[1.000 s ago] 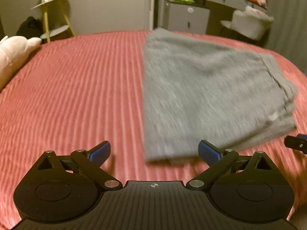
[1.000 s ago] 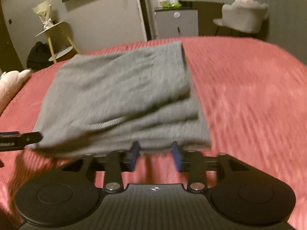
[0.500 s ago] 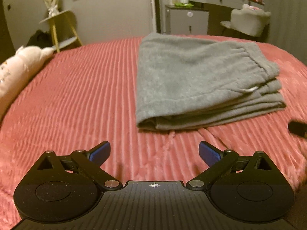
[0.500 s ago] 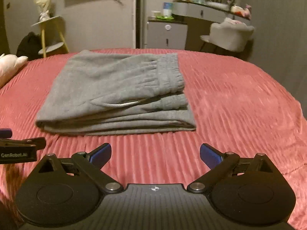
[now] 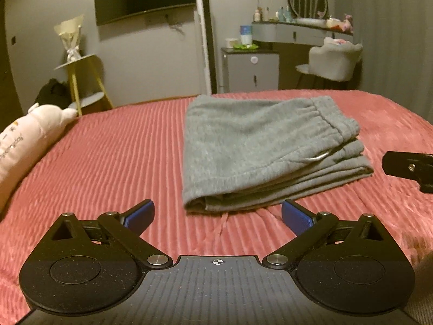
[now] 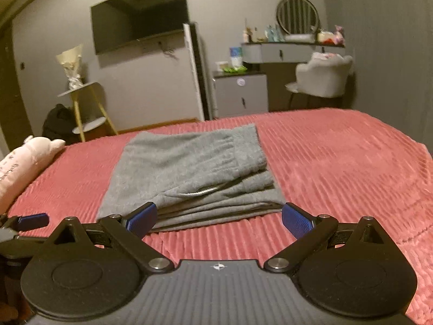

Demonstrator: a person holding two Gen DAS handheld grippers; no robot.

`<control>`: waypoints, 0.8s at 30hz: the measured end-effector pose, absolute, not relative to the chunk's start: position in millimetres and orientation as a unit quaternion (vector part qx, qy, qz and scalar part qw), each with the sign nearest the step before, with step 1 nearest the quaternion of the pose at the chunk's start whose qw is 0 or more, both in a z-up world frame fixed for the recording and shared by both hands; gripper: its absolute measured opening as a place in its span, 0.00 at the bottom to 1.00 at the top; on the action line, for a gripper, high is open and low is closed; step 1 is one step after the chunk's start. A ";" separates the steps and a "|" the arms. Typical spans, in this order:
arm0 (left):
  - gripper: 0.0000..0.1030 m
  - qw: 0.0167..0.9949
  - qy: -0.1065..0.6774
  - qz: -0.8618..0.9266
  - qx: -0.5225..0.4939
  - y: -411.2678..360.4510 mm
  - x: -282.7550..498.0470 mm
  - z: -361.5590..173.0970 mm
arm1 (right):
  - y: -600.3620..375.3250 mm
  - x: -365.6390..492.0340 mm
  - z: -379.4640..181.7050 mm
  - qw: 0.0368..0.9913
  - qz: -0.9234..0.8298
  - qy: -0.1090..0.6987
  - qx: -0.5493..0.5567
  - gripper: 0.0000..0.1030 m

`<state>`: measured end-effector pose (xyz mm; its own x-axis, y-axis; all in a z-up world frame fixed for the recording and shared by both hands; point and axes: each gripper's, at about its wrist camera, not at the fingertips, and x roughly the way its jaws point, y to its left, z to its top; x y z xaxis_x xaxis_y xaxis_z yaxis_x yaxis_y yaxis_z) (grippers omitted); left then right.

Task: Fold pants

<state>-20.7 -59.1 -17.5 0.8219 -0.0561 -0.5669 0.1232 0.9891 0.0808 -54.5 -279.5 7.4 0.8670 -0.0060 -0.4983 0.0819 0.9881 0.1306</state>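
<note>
Grey sweatpants (image 5: 259,146) lie folded into a flat stack on the red ribbed bedspread (image 5: 113,162), waistband on the right with a drawstring loop showing. My left gripper (image 5: 217,214) hangs open just short of the stack's near edge, nothing between its blue pads. In the right wrist view the same pants (image 6: 189,170) lie ahead, and my right gripper (image 6: 219,216) stands wide open in front of the near edge, holding nothing. The right gripper's tip shows at the right edge of the left view, and the left gripper's blue fingertip (image 6: 33,221) at the left edge of the right view.
A pink plush pillow (image 5: 24,146) lies on the bed's left side. Beyond the bed stand a yellow-legged side table (image 5: 81,81), a grey cabinet (image 5: 250,70), a white chair (image 5: 333,59) and a dressing table. A dark screen (image 6: 140,13) hangs on the wall.
The right gripper let go of the pants' near edge and opened wide. Both grippers have drawn back and risen, so the folded stack now lies farther ahead in both views.
</note>
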 end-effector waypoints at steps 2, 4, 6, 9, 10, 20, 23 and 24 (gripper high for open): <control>1.00 0.955 0.289 -0.047 0.046 -58.1 -18.8 -17.1 | -278.5 -48.4 8.7 0.961 -0.033 0.265 0.074 0.96; 1.00 0.959 0.278 -0.047 0.036 -56.9 -17.2 -15.8 | -278.4 -44.1 10.8 0.964 -0.036 0.254 0.074 0.96; 1.00 0.963 0.264 -0.044 0.033 -55.3 -13.9 -17.0 | -276.8 -37.3 10.1 0.968 -0.043 0.240 0.066 0.96; 1.00 0.962 0.267 -0.037 0.031 -52.8 -2.7 -23.1 | -267.9 -22.5 2.3 0.969 -0.055 0.240 0.030 0.96; 1.00 0.960 0.276 -0.035 0.029 -51.8 2.4 -25.3 | -264.4 -17.0 -1.2 0.967 -0.051 0.247 0.020 0.96; 1.00 0.950 0.309 -0.025 0.040 -55.8 36.6 -46.4 | -250.7 12.1 -25.4 0.959 -0.028 0.281 -0.019 0.96; 1.00 0.945 0.322 -0.022 0.048 -54.2 43.9 -53.5 | -249.9 19.3 -33.3 0.956 -0.037 0.291 -0.029 0.96; 1.00 0.944 0.326 -0.022 0.044 -52.4 45.4 -54.8 | -250.1 21.3 -34.9 0.955 -0.036 0.294 -0.030 0.96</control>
